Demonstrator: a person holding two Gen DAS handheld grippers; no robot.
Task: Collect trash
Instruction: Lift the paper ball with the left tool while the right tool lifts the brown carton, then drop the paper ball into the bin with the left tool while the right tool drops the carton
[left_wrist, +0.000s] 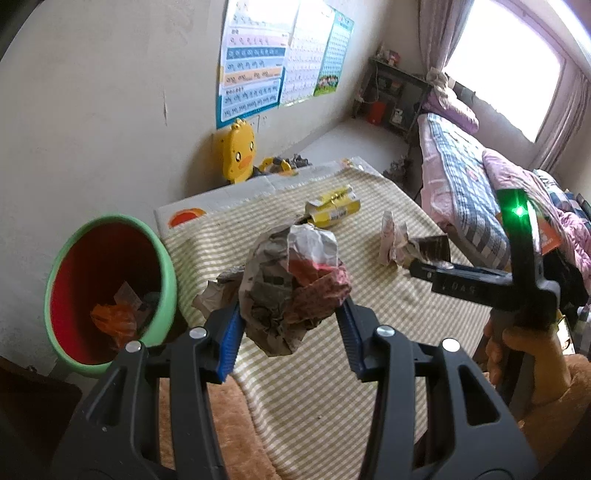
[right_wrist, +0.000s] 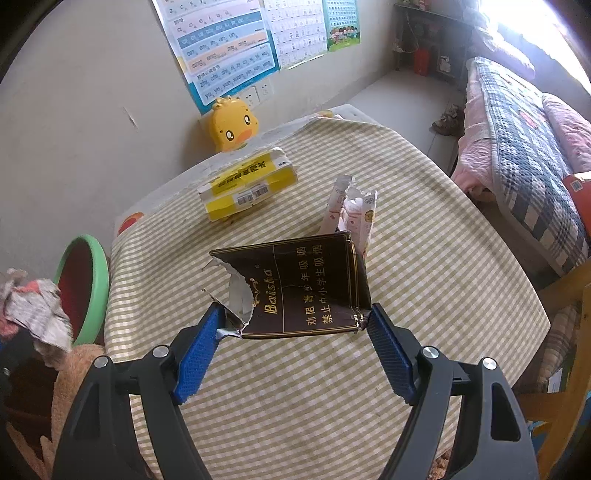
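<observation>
Left gripper (left_wrist: 291, 314) pinches a crumpled wad of newspaper (left_wrist: 291, 288) between its blue pads (left_wrist: 231, 343), holding it in the air above the striped tablecloth (left_wrist: 314, 387). From the left wrist camera, the green bin with a red inside (left_wrist: 162, 266) stands at about nine o'clock of the wad, beside the table's edge, with orange and pale scraps already lying in its bottom.

Right gripper (right_wrist: 295, 321) grips a torn dark-brown cigarette packet (right_wrist: 306, 284) across its width, one blue pad at the ripped corner and the other at the opposite lower corner; its jaws stand wide because the packet is wide. The packet appears lifted off the cloth, though that cannot be told for sure.

Still lying on the tablecloth are two more pieces. A yellow and white carton (right_wrist: 247, 188) rests at about eleven o'clock of the packet, towards the wall. A crumpled pink and white wrapper (right_wrist: 354, 210) sits at one o'clock, just behind the packet's far corner.

In the right wrist view the newspaper wad shows at nine o'clock, near the bin's rim. A yellow duck-shaped toy (right_wrist: 231, 125) leans against the wall past the table, under the wall posters (right_wrist: 229, 44). A bed with a checked quilt (right_wrist: 517, 140) lies at two o'clock.
</observation>
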